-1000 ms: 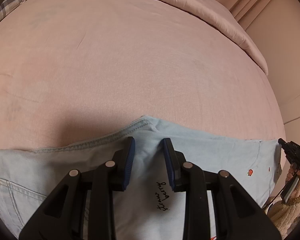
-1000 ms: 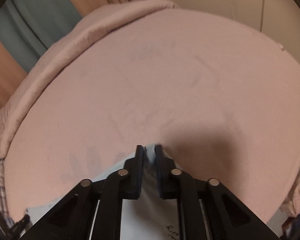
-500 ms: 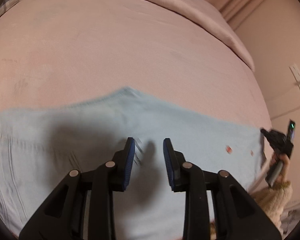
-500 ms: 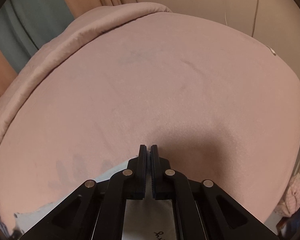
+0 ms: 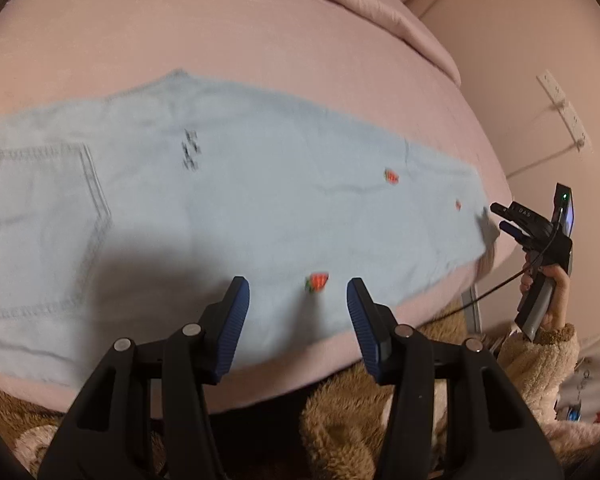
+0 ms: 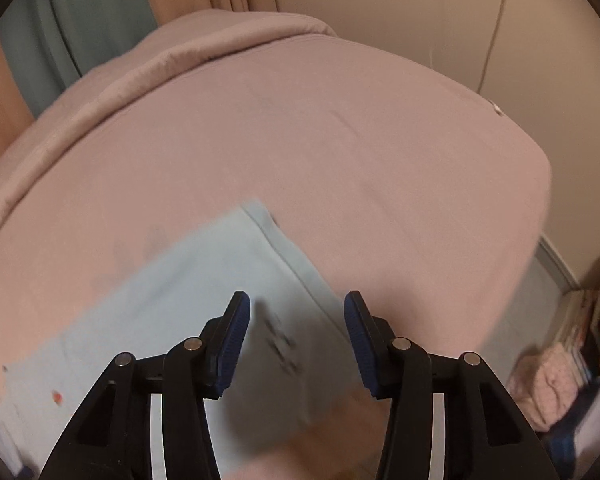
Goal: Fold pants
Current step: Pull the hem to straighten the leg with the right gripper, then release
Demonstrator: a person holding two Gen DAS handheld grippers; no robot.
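Observation:
Light blue denim pants (image 5: 228, 200) lie flat across the pink bed, folded lengthwise, with a back pocket (image 5: 40, 224) at the left and small red patches on the leg. My left gripper (image 5: 298, 300) hovers over the near edge of the pants, its jaws opening, with nothing between them. In the right wrist view the hem end of the pants (image 6: 220, 280) lies below my right gripper (image 6: 296, 316), whose jaws are opening and hold no cloth. The right gripper (image 5: 504, 218) also shows in the left wrist view, off the leg end.
The pink bed sheet (image 6: 340, 152) stretches away with a rolled duvet (image 6: 140, 68) at the far side. A wall with a power strip (image 5: 562, 108) stands right of the bed. A person's fuzzy beige sleeve (image 5: 540, 356) and clutter on the floor (image 6: 572, 360) lie by the bed's edge.
Both grippers have let go of the pants and pulled back toward the near edge. The right jaws went from shut to open, and the left jaws widened. The pants now lie flat.

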